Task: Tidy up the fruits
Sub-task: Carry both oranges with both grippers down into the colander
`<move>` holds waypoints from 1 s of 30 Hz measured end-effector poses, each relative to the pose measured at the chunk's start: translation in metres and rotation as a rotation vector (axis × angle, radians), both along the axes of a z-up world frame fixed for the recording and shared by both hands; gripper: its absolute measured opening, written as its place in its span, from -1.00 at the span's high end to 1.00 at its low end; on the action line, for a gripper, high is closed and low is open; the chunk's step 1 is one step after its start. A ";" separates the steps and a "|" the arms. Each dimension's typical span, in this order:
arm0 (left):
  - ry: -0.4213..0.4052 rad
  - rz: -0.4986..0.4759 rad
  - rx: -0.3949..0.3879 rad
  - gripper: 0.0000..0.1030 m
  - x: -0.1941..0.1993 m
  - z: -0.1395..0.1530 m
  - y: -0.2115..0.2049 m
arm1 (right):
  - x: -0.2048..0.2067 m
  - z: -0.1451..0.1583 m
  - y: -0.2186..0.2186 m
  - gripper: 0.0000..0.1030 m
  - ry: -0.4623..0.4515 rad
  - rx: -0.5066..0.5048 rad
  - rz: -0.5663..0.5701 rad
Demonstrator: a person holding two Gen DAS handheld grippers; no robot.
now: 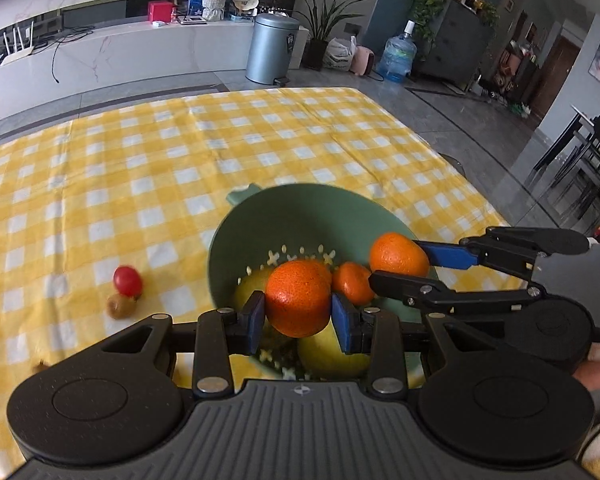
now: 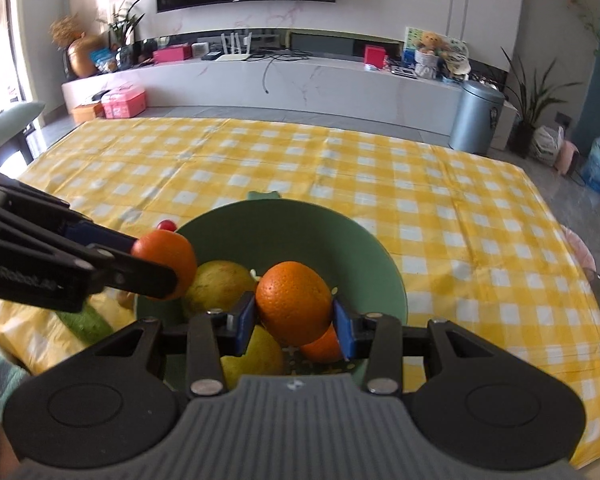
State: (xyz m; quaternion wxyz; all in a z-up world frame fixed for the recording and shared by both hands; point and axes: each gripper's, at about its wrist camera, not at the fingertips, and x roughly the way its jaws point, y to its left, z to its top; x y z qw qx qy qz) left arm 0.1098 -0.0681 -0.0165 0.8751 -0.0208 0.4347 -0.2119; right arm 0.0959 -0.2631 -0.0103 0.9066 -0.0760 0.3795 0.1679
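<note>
- Your left gripper (image 1: 298,316) fingers pinch an orange (image 1: 298,298) over the green colander (image 1: 260,216).
- Your right gripper (image 2: 295,322) fingers pinch another orange (image 2: 294,302) – above the same colander.
- A red fruit (image 1: 128,280) and a kiwi (image 1: 120,306) lie touching on the tabletop (image 1: 140,160).

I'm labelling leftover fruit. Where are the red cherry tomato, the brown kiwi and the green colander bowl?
red cherry tomato (image 1: 127,281), left wrist view, centre of its skin
brown kiwi (image 1: 121,306), left wrist view, its middle
green colander bowl (image 1: 300,208), left wrist view, inner far wall

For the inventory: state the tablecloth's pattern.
Yellow and white checks on the tablecloth; the right wrist view shows it best.
</note>
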 end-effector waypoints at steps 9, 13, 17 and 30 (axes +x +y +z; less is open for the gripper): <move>0.034 0.042 -0.002 0.23 0.043 -0.010 -0.014 | 0.031 -0.018 -0.004 0.26 0.021 0.024 -0.075; 0.048 0.041 0.016 0.23 0.057 -0.019 -0.020 | 0.043 -0.029 -0.004 0.26 0.028 0.034 -0.099; 0.063 0.046 0.043 0.23 0.065 -0.028 -0.020 | 0.050 -0.032 -0.004 0.26 0.013 0.058 -0.106; 0.095 0.059 0.010 0.22 0.076 -0.045 -0.017 | 0.066 -0.051 -0.002 0.25 0.067 0.028 -0.113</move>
